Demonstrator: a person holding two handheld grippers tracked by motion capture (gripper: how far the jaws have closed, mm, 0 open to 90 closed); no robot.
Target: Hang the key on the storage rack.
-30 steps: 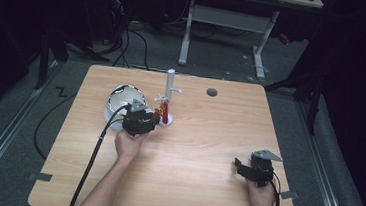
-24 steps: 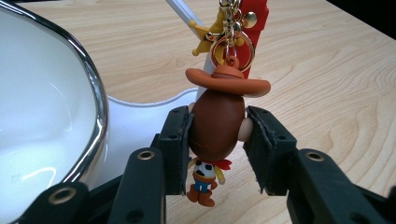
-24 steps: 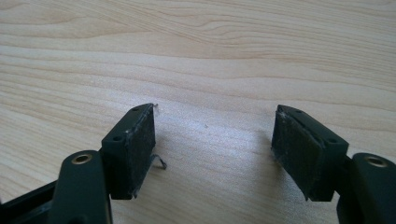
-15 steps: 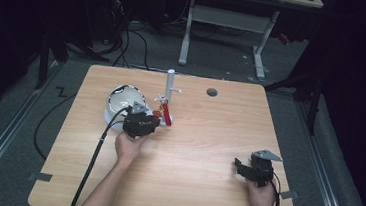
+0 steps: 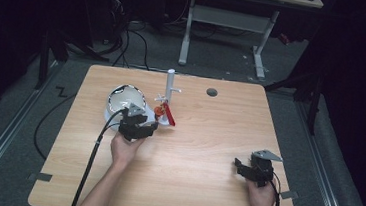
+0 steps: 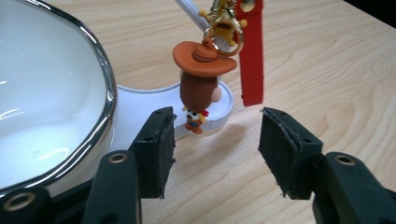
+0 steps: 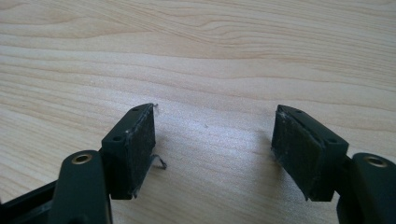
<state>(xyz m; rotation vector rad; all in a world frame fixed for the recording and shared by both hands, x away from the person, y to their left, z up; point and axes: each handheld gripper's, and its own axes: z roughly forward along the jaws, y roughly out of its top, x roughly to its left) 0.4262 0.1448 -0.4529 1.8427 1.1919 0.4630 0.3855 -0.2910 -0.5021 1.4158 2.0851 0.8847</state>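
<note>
Matt wood-grain table (image 7: 233,46), glossy white bowl (image 6: 42,93), silvery rim

Both grippers hover over the surface (image 5: 208,135) with fingers apart: left gripper (image 6: 215,140) mid-left, right gripper (image 7: 215,144) near the front-right corner.

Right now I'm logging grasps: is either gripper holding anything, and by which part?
Nothing is held. The left gripper is open before the hanging keychain; the right gripper is open over bare table.

Wooden table (image 5: 207,150) with white bowl (image 5: 123,100), stand (image 5: 169,84)
</note>
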